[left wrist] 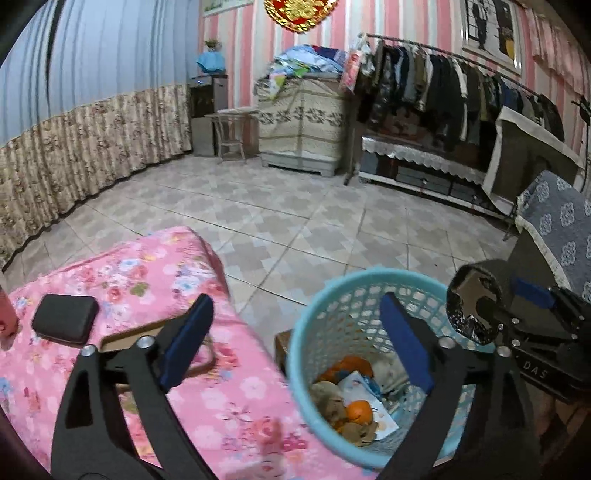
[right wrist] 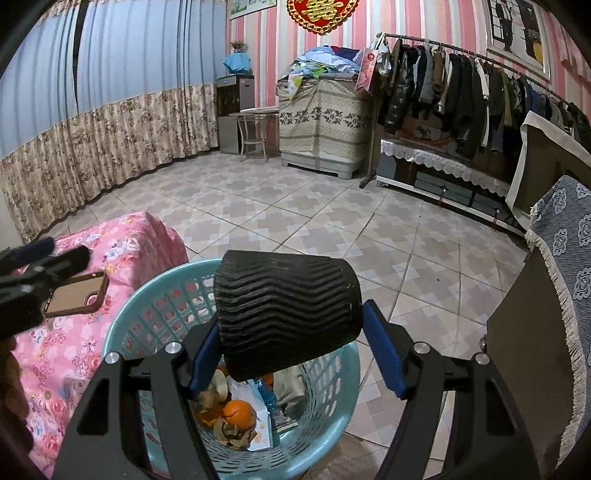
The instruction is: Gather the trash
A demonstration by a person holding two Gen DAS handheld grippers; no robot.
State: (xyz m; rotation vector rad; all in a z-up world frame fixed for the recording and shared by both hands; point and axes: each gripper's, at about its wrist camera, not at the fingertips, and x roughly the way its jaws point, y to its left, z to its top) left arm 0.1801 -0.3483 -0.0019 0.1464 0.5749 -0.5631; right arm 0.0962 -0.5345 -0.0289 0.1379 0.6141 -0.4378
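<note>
Tiled floor; one blue basket point(right wrist: 325, 435); right tongs point(right wrist: 295, 354) gripping one black cup point(right wrist: 284, 314)

Left gripper point(left wrist: 295, 343): jaws spread wide, nothing between the pads.
Right gripper point(right wrist: 291, 350): pointing downward, pads clamped on a black ribbed cup point(right wrist: 284, 314).

Back wall point(right wrist: 266, 44) in pink and white stripes, a red and gold ornament point(right wrist: 322, 14) hanging high on it. Below the ornament, a cloth-draped cabinet point(right wrist: 325, 125) piled with bedding. Right of that cabinet, a loaded clothes rack point(right wrist: 461, 85); left of it, a small table point(right wrist: 255, 125) and a water dispenser point(right wrist: 234, 110). Blue and floral curtains point(right wrist: 110, 110) run further left. Patterned tile floor point(right wrist: 295, 221) spreads in front.
</note>
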